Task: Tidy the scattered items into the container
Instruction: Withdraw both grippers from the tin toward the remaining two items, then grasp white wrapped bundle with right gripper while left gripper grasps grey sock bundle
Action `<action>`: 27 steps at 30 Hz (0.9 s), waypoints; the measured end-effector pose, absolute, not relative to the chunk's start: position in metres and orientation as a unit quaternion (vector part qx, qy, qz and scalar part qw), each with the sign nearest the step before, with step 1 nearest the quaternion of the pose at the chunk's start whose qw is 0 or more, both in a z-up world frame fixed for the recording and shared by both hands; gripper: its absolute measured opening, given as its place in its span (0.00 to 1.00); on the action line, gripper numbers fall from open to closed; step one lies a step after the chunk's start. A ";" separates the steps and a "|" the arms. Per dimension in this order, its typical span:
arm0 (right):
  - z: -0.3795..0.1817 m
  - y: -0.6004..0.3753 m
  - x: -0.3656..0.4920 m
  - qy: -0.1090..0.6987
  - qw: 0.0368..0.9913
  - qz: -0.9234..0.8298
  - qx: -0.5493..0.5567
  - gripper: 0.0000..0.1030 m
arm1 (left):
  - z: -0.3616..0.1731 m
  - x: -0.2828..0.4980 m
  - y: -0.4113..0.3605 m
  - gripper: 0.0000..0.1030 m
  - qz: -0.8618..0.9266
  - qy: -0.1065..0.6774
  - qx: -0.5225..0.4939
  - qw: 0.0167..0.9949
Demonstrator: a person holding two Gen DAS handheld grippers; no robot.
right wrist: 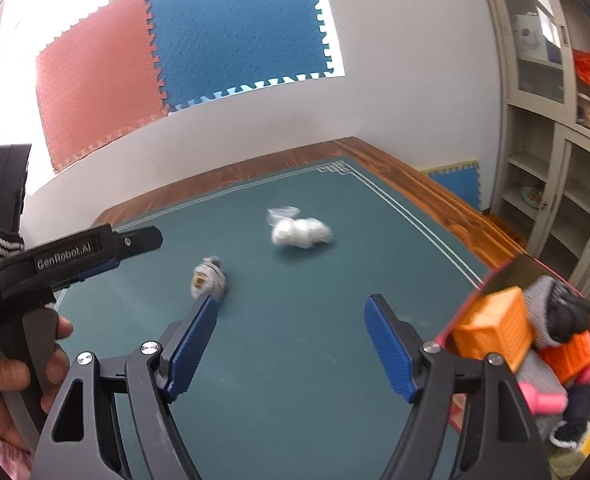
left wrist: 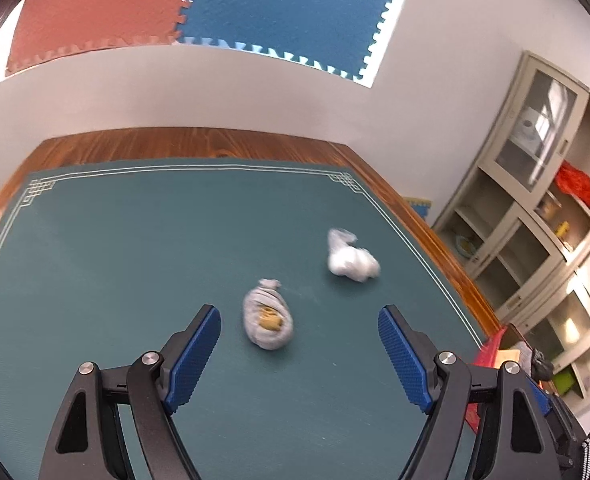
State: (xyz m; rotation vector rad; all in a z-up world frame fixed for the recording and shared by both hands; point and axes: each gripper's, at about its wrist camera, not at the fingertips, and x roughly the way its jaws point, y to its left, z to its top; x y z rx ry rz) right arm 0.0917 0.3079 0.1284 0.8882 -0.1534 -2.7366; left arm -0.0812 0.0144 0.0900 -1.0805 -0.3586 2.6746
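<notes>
A rolled grey sock with a yellow patch [left wrist: 267,322] lies on the green mat just ahead of my left gripper [left wrist: 299,314], which is open and empty above it. A white sock bundle [left wrist: 351,258] lies farther right. In the right wrist view the grey sock [right wrist: 209,278] sits by the left fingertip of my right gripper [right wrist: 291,304], which is open and empty; the white bundle [right wrist: 300,232] lies beyond. The container [right wrist: 465,302], a red-rimmed box at the right, holds orange blocks, socks and pink items. The left gripper [right wrist: 143,239] shows at left.
The green mat [left wrist: 135,260] covers a wooden table [left wrist: 199,142] against a white wall. A cabinet with shelves [left wrist: 543,216] stands to the right past the table edge. The container's edge [left wrist: 491,350] shows at the right of the left wrist view.
</notes>
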 end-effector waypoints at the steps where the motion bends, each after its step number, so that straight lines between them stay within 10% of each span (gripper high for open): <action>1: 0.129 0.304 0.089 -0.054 0.132 -0.942 0.305 0.77 | 0.090 -0.083 0.011 0.80 0.914 -0.124 -0.369 0.114; 27: 0.100 0.271 -0.004 -0.048 0.118 -0.932 0.338 0.78 | 0.056 -0.115 -0.033 0.80 0.887 -0.190 -0.413 0.085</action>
